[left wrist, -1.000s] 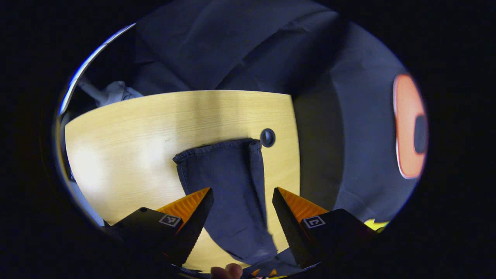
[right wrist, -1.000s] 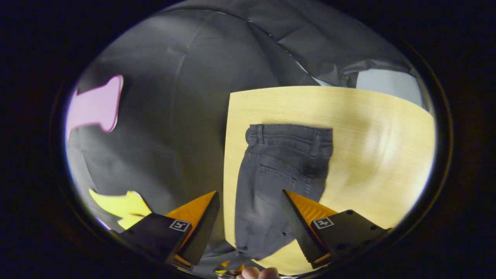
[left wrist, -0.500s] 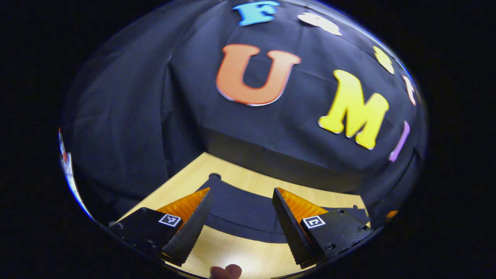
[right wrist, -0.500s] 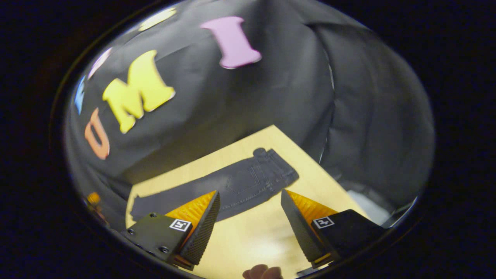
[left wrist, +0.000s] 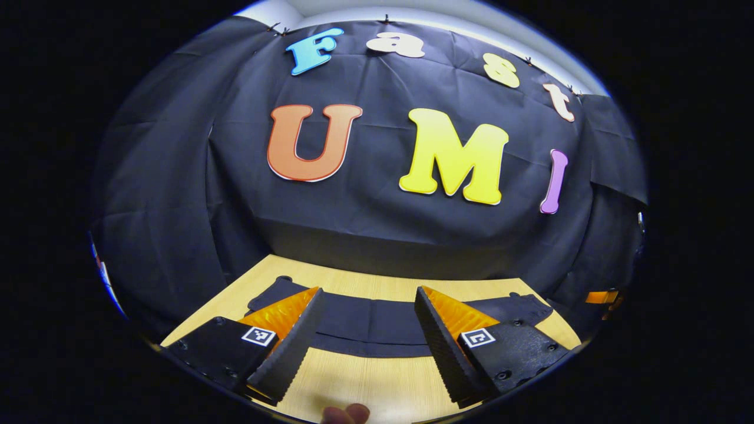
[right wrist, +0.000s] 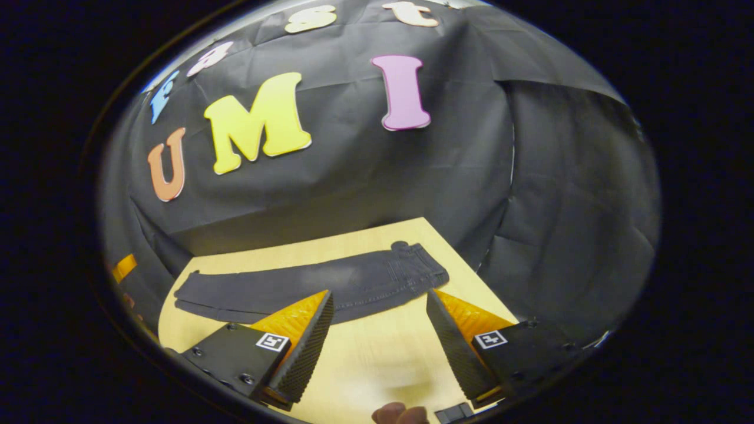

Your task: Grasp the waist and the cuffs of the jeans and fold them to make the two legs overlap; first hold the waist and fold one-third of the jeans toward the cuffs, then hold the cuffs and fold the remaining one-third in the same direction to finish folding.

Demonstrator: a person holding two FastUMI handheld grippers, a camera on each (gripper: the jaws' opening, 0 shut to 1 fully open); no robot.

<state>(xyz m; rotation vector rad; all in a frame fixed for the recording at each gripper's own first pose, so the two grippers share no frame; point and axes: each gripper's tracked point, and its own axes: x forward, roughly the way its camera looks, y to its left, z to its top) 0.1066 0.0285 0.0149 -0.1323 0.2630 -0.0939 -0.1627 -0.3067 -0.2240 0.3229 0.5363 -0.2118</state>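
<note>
Across the lower middle of the right gripper view, dark grey denim jeans lie flat and lengthwise on a pale wooden table, waist at the right, cuffs at the left. Below them the right gripper hangs with fingers apart, holding nothing. At the bottom of the left gripper view, the left gripper is likewise spread and empty, the jeans stretching between its fingers.
</note>
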